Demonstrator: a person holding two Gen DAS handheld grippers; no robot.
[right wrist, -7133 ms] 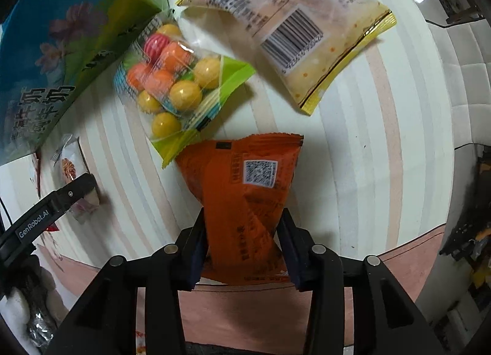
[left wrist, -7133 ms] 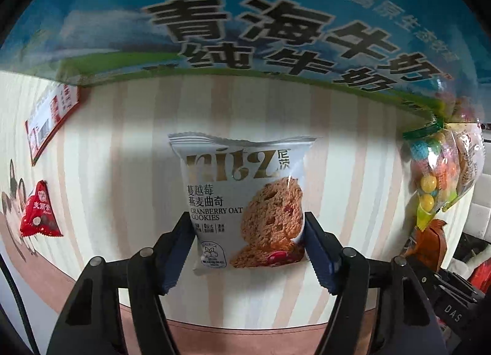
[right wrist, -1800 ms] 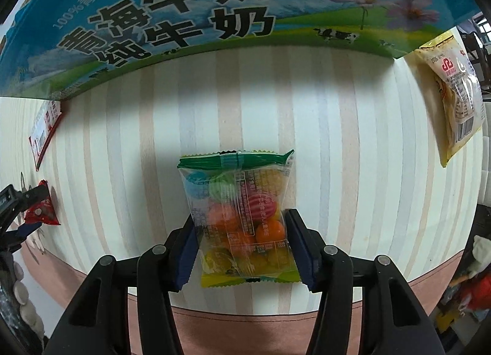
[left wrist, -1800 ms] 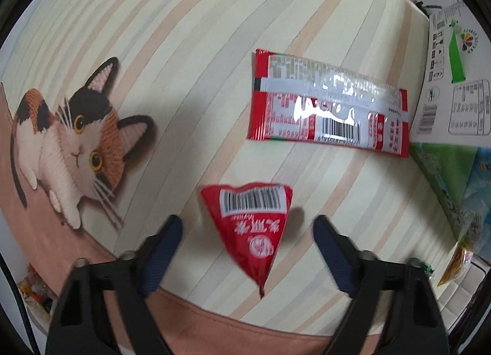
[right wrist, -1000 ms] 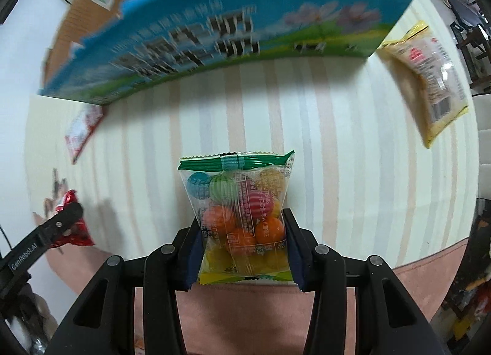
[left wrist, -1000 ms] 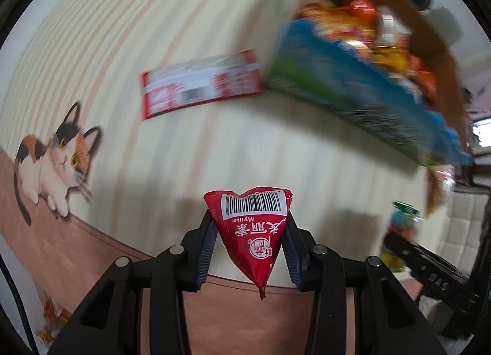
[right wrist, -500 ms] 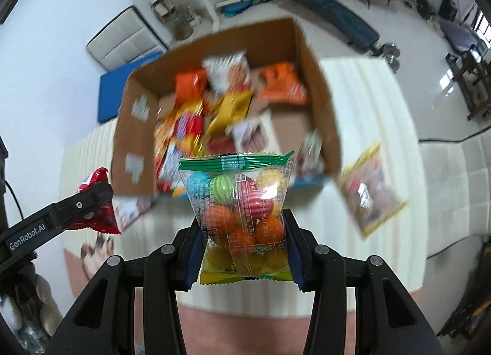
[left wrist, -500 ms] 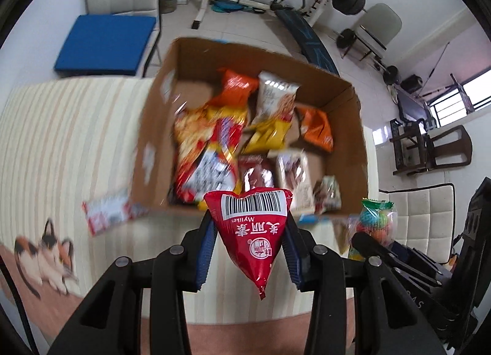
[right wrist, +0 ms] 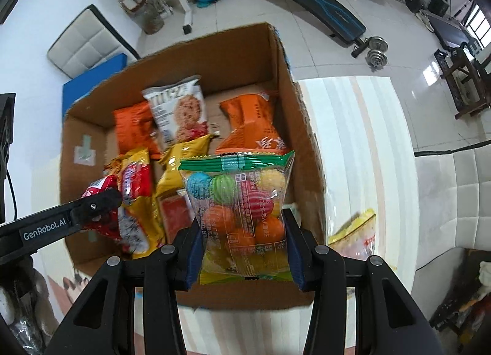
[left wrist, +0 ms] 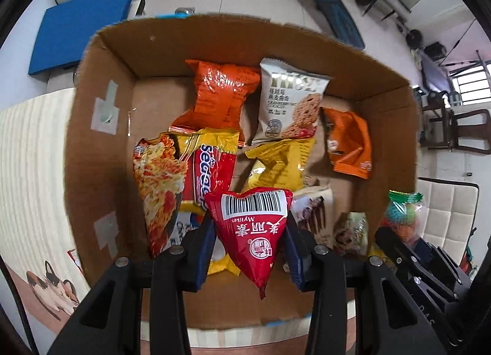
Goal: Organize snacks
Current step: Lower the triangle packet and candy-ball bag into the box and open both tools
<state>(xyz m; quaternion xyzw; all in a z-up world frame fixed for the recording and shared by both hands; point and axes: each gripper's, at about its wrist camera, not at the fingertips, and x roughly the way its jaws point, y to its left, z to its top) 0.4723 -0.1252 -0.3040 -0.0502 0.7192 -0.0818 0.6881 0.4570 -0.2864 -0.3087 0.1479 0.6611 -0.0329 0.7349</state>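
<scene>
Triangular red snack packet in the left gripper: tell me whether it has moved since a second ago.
Yes. The triangular red snack packet went from over the striped tablecloth to above the open cardboard box.

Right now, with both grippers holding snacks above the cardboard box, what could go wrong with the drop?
The clear bag of coloured balls in the right gripper hangs near the box's front right corner; released here, it might catch the rim and fall outside. The left gripper pinches the red triangular packet close beside the right one, so they could bump. One yellow packet remains on the table and could be missed.
</scene>
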